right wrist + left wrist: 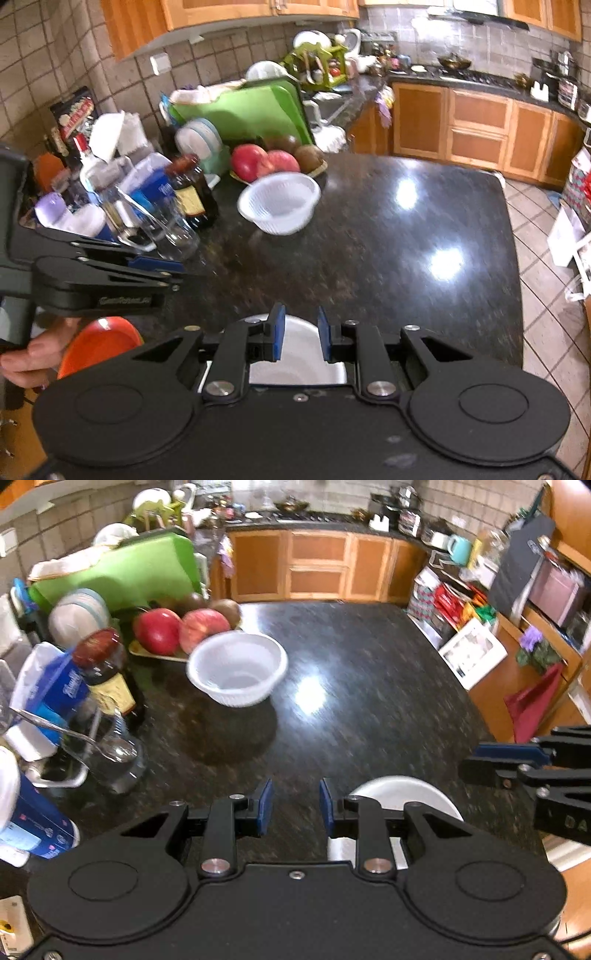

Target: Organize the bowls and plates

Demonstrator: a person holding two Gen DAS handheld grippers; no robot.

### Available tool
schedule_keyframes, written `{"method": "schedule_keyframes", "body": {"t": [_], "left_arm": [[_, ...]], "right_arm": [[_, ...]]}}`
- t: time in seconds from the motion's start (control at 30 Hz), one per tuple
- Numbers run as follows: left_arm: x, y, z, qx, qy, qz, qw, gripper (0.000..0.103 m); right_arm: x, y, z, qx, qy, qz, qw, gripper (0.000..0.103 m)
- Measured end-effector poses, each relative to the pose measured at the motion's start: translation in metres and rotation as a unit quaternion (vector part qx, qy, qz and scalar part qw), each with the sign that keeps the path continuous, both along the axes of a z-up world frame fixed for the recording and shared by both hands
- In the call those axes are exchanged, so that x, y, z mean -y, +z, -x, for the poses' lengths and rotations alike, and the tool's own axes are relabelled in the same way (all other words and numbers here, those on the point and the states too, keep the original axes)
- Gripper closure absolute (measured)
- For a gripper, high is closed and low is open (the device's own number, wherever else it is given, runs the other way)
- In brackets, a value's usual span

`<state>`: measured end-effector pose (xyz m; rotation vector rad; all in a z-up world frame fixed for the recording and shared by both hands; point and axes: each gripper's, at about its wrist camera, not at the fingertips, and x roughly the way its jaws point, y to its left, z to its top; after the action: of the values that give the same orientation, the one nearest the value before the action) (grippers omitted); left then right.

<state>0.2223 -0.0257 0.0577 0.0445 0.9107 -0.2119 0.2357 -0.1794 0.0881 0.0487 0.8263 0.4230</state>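
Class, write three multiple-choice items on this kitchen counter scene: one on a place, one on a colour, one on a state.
1. Where is the white ribbed bowl?
A. beside the fruit tray
B. on the floor
C. inside the glass

2. What colour is the plate near the holding hand?
A. blue
B. orange
C. black

3. How is the left claw?
A. shut on a spoon
B. open, holding nothing
C. shut on the bowl

Answers: 1 A, it sits by the apples; 2 B, the right view shows it orange; 3 B, counter shows between its pads.

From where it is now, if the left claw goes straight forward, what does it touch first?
Probably the white ribbed bowl, slightly left of the left claw line. Bare dark countertop lies between; depth is uncertain.
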Motion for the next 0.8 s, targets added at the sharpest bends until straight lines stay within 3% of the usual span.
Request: {"method": "schedule_keyframes", "body": {"t": [0.17,0.37,0.8], "left_arm": [[-0.018,0.016,-0.023,0.027,0.042,0.001,0.9988,0.067],[-0.038,0.02,-0.057,0.025,0.089,0.014,0.9956,0.067],[-0.058,-0.015,-0.143,-0.019,0.142,0.028,0.9893,0.067]], "right_arm": [[-0.022,0.022,-0.027,0.008,0.017,-0.008,1.0,0.081],[-0.043,0.033,-0.077,-0.013,0.014,-0.019,1.0,0.081],[-0.066,-0.011,-0.191,-0.07,-0.021,-0.014,0.997,0.081]]}}
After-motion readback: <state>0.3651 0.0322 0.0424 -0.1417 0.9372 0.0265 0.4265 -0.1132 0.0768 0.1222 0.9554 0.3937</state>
